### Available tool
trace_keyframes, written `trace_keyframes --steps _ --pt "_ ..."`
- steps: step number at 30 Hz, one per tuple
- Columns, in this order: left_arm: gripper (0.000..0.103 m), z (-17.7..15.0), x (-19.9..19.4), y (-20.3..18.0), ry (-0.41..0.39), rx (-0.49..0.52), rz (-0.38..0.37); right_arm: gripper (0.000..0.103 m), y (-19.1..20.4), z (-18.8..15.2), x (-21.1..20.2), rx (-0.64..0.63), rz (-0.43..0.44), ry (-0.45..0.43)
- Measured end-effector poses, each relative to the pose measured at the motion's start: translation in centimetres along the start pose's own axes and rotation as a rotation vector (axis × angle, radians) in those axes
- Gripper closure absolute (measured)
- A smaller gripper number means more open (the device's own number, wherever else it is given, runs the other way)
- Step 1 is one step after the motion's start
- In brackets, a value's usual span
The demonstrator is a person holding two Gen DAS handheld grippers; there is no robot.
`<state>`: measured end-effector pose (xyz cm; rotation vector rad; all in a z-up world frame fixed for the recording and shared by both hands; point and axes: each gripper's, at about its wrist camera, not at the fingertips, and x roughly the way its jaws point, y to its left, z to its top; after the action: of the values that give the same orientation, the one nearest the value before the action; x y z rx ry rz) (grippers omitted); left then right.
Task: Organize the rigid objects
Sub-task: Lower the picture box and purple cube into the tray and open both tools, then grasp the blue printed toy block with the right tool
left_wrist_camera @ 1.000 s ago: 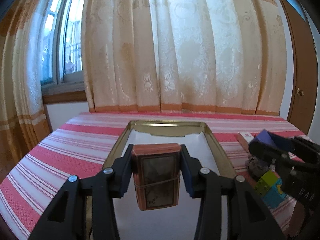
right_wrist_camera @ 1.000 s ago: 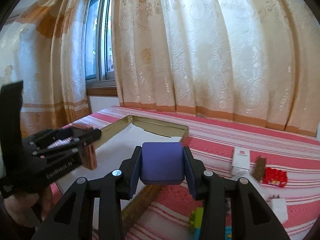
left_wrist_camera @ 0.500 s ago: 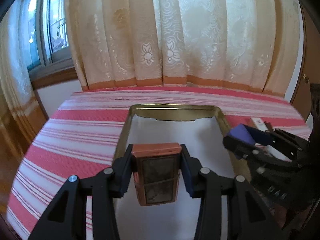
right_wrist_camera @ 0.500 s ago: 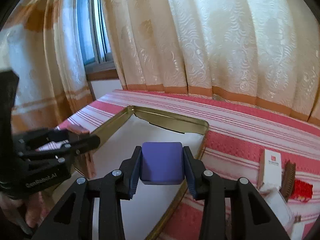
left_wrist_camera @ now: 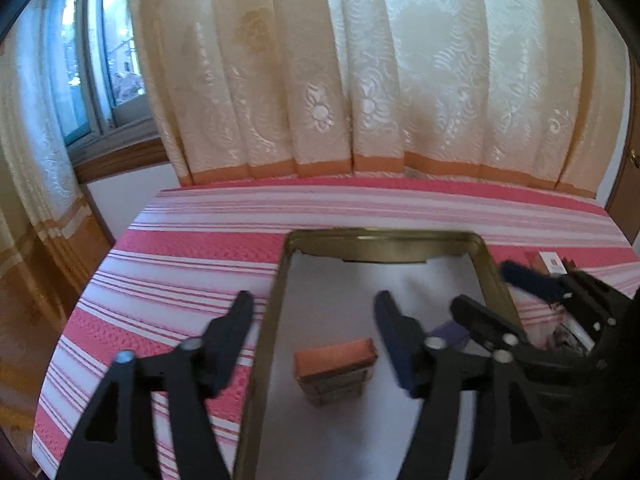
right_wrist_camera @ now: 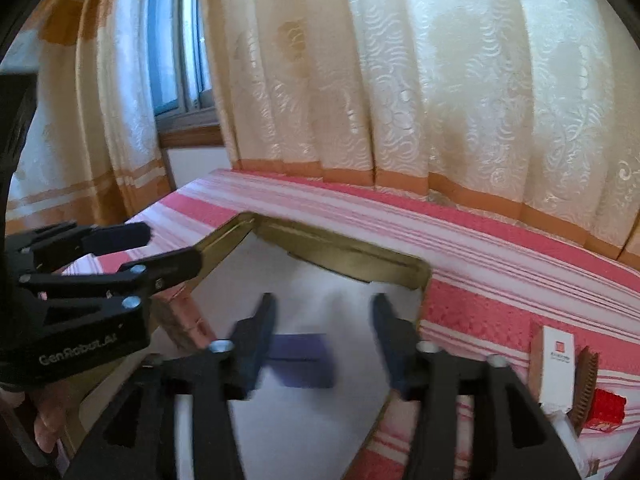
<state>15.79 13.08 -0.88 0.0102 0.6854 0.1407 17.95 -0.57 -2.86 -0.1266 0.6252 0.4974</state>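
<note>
A gold-rimmed tray (left_wrist_camera: pixel 276 304) with a white floor lies on the striped cloth; it also shows in the right wrist view (right_wrist_camera: pixel 344 250). An orange box (left_wrist_camera: pixel 334 370) stands on the tray floor below my open, empty left gripper (left_wrist_camera: pixel 314 312). A purple block (right_wrist_camera: pixel 302 360) rests on the tray floor between the wide-open jaws of my right gripper (right_wrist_camera: pixel 324 314), which is empty. In the left wrist view the right gripper (left_wrist_camera: pixel 516 292) sits at the tray's right side. In the right wrist view the left gripper (right_wrist_camera: pixel 160 250) is at the left.
Right of the tray lie a white box (right_wrist_camera: pixel 556 364), a brown comb (right_wrist_camera: pixel 586 388) and a red item (right_wrist_camera: pixel 606 410). The red-and-white striped table (left_wrist_camera: pixel 192 248) ends at curtains (left_wrist_camera: pixel 360 72) behind and a window (left_wrist_camera: pixel 104 52) at left.
Both grippers opened and let go: the orange box and the purple block now rest on the tray floor. Both grippers moved forward over the tray.
</note>
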Motion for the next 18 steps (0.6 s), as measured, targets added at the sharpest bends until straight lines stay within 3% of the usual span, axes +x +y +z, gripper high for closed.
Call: trace_keyframes --steps 2,6,9,15,18 --pt "0.009 0.0 -0.6 0.5 -0.035 -0.013 0.041 0.026 -0.8 0.0 -0.7 0.032 0.007 -0.021" --pt "0.003 -0.1 -1.9 1.0 -0.105 -0.016 0.081 0.026 -2.5 -0.3 -2.9 0.072 0.022 -0.048" --pt "0.003 -0.4 -2.9 1.2 -0.137 -0.035 0.102 0.026 -4.1 -1.1 -5.3 0.089 0.012 -0.068" --pt "0.0 -2.4 -5.4 0.1 -0.206 -0.037 0.066 0.024 -7.8 -3.8 -11.3 0.125 -0.052 -0.136" --pt "0.0 -3.1 -5.0 -0.5 -0.182 -0.029 0.094 0.024 -8.9 -4.9 -12.9 0.148 -0.065 -0.133"
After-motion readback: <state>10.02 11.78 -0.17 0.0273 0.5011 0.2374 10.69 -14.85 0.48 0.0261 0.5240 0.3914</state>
